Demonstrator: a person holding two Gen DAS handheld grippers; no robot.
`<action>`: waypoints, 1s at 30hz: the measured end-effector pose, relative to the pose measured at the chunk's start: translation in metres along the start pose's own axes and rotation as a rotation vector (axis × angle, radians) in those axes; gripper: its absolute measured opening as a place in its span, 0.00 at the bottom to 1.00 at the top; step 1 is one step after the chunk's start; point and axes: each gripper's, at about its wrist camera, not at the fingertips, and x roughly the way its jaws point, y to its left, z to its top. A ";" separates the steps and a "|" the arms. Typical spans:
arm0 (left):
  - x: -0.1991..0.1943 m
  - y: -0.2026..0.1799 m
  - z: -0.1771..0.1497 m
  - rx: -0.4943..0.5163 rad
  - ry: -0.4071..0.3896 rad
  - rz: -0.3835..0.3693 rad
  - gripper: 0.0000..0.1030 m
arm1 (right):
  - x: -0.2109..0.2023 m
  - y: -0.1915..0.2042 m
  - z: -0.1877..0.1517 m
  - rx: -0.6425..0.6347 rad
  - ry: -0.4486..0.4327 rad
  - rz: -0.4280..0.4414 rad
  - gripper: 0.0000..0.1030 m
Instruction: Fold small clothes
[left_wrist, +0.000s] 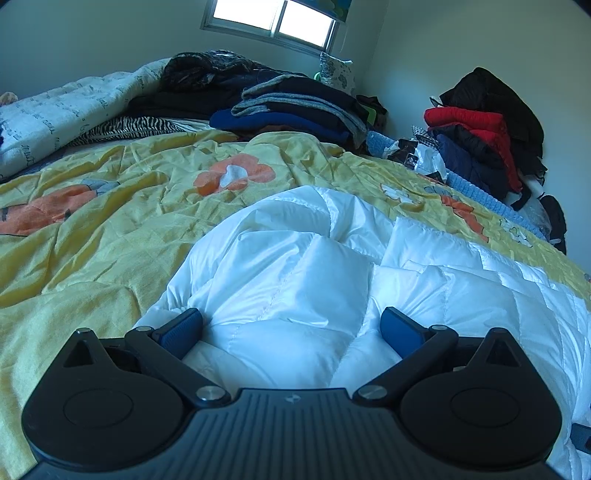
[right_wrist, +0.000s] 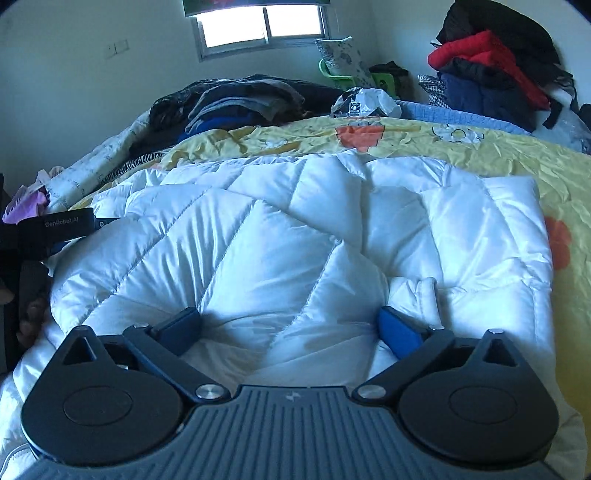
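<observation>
White quilted puffer jacket lay flat on the bed, filling centre and lower half of the right wrist view; its long axis ran roughly left-right across that frame, with a squared edge at right. Which end was collar or hem: couldn't tell. A small folded flap sat just above the right gripper's right pad.

Surface was a yellow bedspread with orange flower prints, wrinkled. Stack of folded dark clothes sat at top centre of the left wrist view, white printed quilt at upper left, pile of red and black jackets at upper right against the wall. Window at top centre, bright.

Left gripper pointed down onto the jacket, jaws wide, fabric bulging between the blue pads but not pinched. Right gripper angled down likewise, jaws spread wide, nothing clamped; jacket lay under and between the pads. Left gripper body showed at the left edge of the right wrist view.
</observation>
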 end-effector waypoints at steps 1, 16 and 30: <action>-0.003 -0.003 0.000 0.008 -0.008 0.023 1.00 | -0.001 -0.001 0.000 0.005 -0.003 0.003 0.97; -0.030 -0.067 -0.029 0.230 0.072 -0.082 1.00 | -0.005 -0.002 -0.002 0.024 -0.021 0.009 0.97; -0.060 -0.045 -0.036 0.160 0.017 -0.062 1.00 | -0.035 0.006 -0.005 0.031 -0.041 -0.053 0.89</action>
